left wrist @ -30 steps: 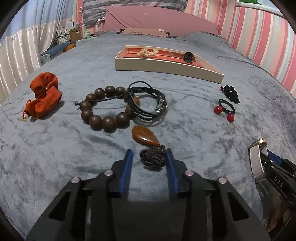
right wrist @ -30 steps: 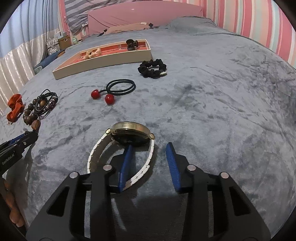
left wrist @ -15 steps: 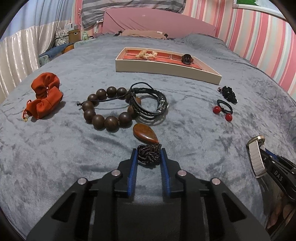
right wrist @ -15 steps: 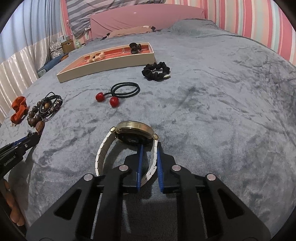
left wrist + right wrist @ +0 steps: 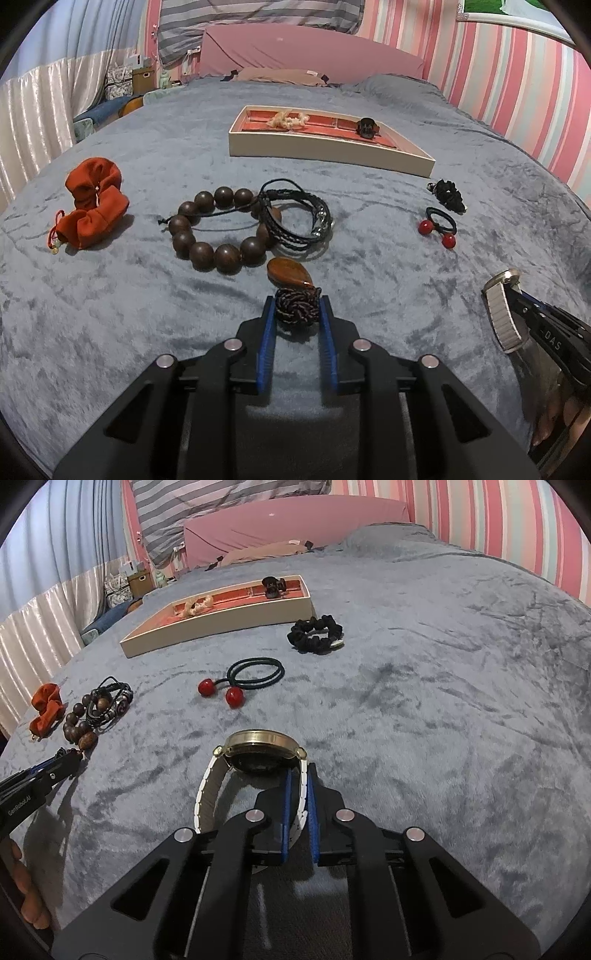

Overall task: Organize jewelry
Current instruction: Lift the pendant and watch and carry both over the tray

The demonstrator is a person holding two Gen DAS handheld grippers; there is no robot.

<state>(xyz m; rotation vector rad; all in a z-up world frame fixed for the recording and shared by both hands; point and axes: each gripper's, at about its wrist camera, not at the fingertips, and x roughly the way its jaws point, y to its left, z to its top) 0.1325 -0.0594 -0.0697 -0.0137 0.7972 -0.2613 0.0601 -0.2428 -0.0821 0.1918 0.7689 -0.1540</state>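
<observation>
Left gripper (image 5: 297, 311): jaws clamped on braided knot (image 5: 297, 309). Right gripper (image 5: 299, 787): jaws clamped on watch (image 5: 263, 752) strap; bed (image 5: 443, 701).

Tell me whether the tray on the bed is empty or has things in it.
Not empty. The tray holds a cream scrunchie and a dark hair clip; its other compartments show bare red lining.

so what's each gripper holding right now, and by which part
The left gripper pinches the pendant by its braided cord knot. The right gripper clamps the watch by its white strap.
</observation>
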